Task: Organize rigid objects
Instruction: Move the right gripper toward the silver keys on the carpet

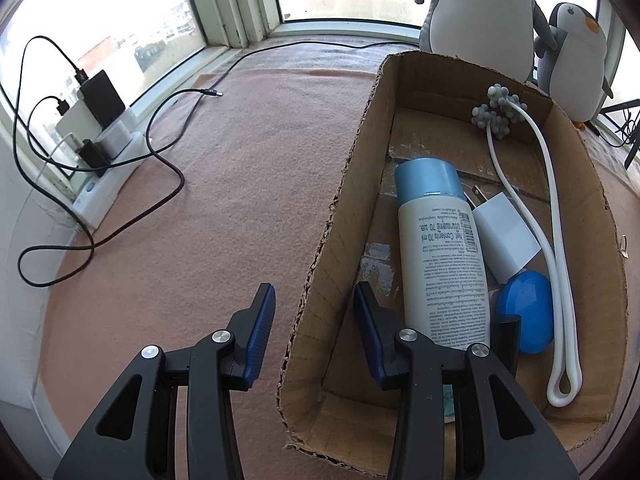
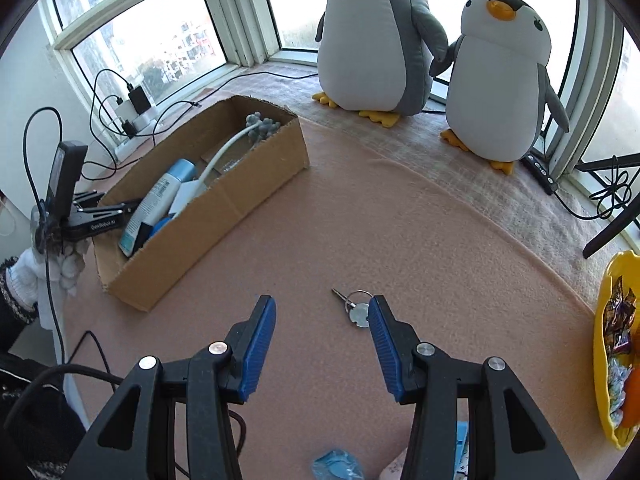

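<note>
An open cardboard box (image 1: 352, 200) lies on the pink mat. Inside it are a white bottle with a blue cap (image 1: 440, 256), a white plug adapter (image 1: 502, 236), a blue round case (image 1: 528, 308), a looped white cable (image 1: 556, 280) and a grey bumpy piece (image 1: 498, 112). My left gripper (image 1: 314, 304) straddles the box's left wall, its jaws apart and the pads clear of the cardboard. My right gripper (image 2: 322, 312) hangs open over the mat. A key on a ring (image 2: 358, 312) lies just beside its right fingertip. The box (image 2: 224, 208) stands to the left.
Two plush penguins (image 2: 376, 40) (image 2: 500, 80) stand by the window. A power strip with chargers (image 1: 100, 152) and black cables (image 1: 160, 160) lie on the left. A yellow bowl of sweets (image 2: 612, 340) sits at the right edge. A blue wrapped item (image 2: 336, 464) lies near me.
</note>
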Demonstrator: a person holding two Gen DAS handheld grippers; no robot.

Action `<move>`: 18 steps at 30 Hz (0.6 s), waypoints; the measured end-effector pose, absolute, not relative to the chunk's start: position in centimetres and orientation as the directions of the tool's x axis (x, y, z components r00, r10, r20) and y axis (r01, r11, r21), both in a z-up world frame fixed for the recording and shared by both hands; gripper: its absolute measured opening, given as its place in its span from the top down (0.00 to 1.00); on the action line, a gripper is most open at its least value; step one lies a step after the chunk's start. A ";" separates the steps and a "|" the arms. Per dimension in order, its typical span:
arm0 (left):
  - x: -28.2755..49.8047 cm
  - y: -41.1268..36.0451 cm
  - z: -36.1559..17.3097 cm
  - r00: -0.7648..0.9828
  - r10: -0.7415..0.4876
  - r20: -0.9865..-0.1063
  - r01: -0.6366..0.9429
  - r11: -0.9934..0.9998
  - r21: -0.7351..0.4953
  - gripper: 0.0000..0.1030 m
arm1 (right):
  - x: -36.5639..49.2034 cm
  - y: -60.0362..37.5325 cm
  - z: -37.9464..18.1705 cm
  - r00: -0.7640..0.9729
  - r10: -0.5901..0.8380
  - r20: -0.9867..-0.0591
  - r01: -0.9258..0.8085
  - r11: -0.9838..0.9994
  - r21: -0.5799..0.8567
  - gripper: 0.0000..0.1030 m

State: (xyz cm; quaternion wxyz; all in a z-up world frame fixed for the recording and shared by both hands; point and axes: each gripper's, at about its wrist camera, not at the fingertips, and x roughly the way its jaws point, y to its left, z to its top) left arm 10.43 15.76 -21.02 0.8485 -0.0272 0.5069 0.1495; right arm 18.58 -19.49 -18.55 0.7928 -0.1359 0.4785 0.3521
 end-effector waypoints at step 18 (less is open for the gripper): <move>10.7 15.0 -21.0 0.415 0.272 -0.868 -0.292 0.944 0.156 0.62 | 22.3 -18.8 -23.4 0.116 0.383 -0.916 -0.867 0.490 0.095 0.57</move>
